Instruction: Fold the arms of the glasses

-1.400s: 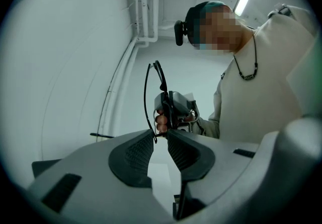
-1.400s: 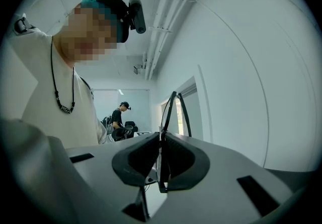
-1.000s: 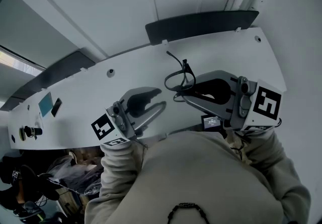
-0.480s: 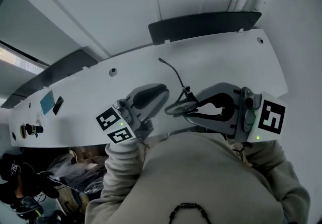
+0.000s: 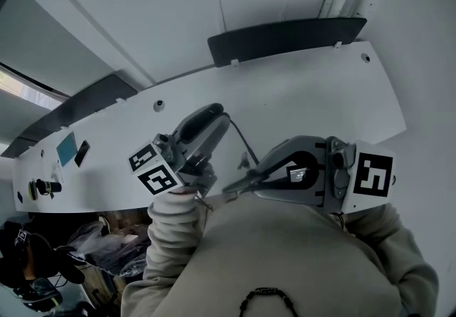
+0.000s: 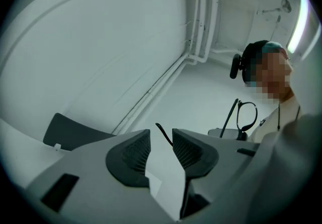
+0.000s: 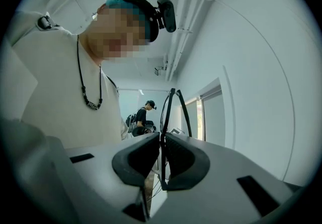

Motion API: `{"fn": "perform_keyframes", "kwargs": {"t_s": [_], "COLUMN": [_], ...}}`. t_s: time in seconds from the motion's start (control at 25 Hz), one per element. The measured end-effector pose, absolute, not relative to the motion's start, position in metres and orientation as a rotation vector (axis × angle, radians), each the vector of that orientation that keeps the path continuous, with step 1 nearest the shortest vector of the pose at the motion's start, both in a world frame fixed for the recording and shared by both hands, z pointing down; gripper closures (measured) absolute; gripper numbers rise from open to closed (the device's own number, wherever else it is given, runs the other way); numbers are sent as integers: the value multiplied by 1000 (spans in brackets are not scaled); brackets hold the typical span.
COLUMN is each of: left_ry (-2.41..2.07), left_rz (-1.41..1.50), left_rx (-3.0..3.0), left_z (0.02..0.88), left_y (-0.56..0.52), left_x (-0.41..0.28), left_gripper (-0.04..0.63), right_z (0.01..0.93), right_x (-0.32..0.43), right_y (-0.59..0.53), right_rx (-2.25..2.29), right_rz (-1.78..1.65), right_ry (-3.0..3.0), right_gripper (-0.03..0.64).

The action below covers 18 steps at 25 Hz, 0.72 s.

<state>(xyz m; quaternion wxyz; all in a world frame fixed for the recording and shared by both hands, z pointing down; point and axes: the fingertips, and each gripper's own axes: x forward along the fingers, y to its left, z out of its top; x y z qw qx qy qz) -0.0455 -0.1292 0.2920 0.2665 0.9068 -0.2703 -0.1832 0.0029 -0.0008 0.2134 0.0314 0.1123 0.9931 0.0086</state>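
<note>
My left gripper (image 6: 161, 137) has its jaws spread wide — they have just been opening. The thin black arm tip (image 6: 163, 134) of the glasses (image 6: 247, 116) stands in the gap between them. The pads do not squeeze it. It sits closer to the pad at 3 o'clock, and I cannot tell if it touches that pad.

My right gripper (image 7: 162, 140) has its jaws pressed close, pinching the glasses by the front frame. In the right gripper view the black rim sticks up from the jaws toward 12 o'clock, and one arm leans off toward 1 o'clock.

In the left gripper view the rest of the glasses is off at 3 o'clock from my jaws. One round lens shows there, with a straight black arm just beside it.

From the head view, the left gripper points toward 1 o'clock and the right gripper points toward 9 o'clock. Their tips are near each other. The glasses hang between the two, close to my chest, over the near edge of the white table (image 5: 306, 87). One thin arm runs from the right gripper up toward 11 o'clock, to the left gripper's jaws.

A dark strip (image 5: 285, 34) lies along the far edge of the table at 12 o'clock. Far back in the right gripper view stands another person (image 7: 143, 115).
</note>
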Motion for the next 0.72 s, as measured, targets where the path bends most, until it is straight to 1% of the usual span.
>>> {"fn": "perform_keyframes", "kwargs": {"t_s": [0.08,0.12,0.24,0.56,0.72], "left_ry": [-781,-802,-826,-876,-816], "left_rz": [-462,-445,-433,-354,-403], "left_rx": [2455,2461,2471,2604,2635], "left_z": [295,296,292,275,262], "left_y": [-132,-132,-131,-118,-106], "left_x": [-46,-46,-49,-45,-42], "left_gripper": [471,501,526,542,556], "right_z": [219,220,220,231,240], "right_x": [5,6,5,4,2], "right_y": [0,0,-2,-5,-3], "right_rx": [351,348,335,322,315], "right_rz": [5,-10,-40,-153,-188], "right_ry": [3075,3080,3093,3135,3167], "right_gripper": [566,566,566,566,566]}}
